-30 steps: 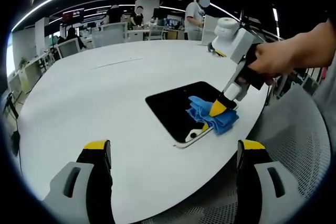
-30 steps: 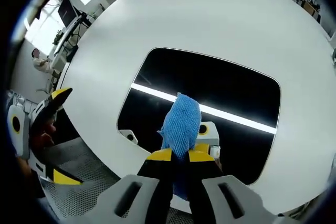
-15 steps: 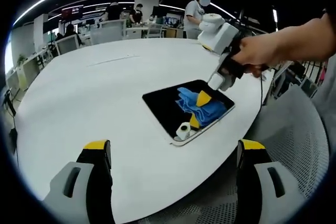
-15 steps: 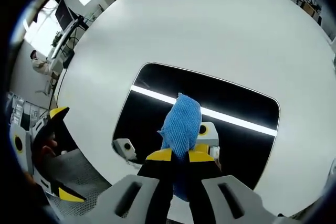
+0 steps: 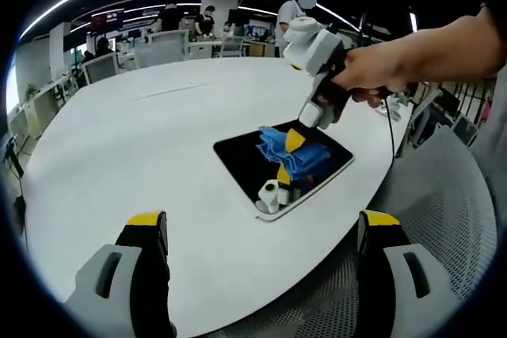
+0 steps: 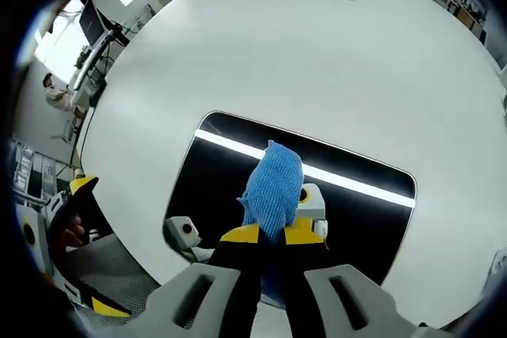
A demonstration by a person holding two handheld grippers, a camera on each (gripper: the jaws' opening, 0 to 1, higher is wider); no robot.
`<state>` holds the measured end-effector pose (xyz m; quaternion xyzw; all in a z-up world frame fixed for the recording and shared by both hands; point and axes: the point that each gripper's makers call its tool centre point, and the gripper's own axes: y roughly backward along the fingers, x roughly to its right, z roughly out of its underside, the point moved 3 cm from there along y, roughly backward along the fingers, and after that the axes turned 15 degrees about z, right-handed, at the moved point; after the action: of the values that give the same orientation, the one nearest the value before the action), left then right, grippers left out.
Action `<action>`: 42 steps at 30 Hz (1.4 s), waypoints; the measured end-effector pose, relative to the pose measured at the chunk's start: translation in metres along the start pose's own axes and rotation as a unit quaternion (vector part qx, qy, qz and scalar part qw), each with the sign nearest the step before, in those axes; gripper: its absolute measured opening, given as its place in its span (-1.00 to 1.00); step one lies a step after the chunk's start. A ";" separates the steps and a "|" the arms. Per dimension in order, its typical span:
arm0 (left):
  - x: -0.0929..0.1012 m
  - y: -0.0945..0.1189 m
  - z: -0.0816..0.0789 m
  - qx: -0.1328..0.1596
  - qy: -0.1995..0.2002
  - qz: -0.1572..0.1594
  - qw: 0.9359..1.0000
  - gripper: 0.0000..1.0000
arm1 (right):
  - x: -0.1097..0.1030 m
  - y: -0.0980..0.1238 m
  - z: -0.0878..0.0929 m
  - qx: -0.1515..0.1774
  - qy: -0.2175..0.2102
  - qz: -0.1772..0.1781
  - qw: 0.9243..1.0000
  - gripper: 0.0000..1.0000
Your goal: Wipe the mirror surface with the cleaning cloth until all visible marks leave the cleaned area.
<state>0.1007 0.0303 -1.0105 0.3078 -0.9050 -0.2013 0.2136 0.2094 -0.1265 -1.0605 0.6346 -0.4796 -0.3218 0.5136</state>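
I work over a big round white table (image 5: pixel 142 140), which takes up most of my left gripper view and the whole upper half of my right gripper view (image 6: pixel 317 45). A dark rectangular mirror (image 5: pixel 245 160) lies flat on it, right of centre near the table's edge, lower centre in the right view (image 6: pixel 356 211)

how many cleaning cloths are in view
1: a blue cloth clamped in the right tool, bunched on the dark mirror lying flat on the white table. The left tool holds nothing.
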 end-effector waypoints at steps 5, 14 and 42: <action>0.000 0.001 -0.002 0.005 0.001 -0.004 1.000 0.98 | 0.003 -0.002 -0.007 -0.001 0.002 0.005 1.000 -0.95; 0.001 0.000 -0.001 0.005 0.000 -0.001 1.000 0.98 | 0.006 -0.001 -0.018 0.002 0.004 0.010 1.000 -0.95; 0.000 0.001 -0.001 0.004 -0.003 0.001 1.000 0.98 | 0.012 -0.012 -0.040 0.009 -0.007 0.019 1.000 -0.95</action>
<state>0.1008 0.0306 -1.0092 0.3072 -0.9068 -0.1979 0.2102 0.2531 -0.1241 -1.0604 0.6277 -0.4975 -0.3123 0.5108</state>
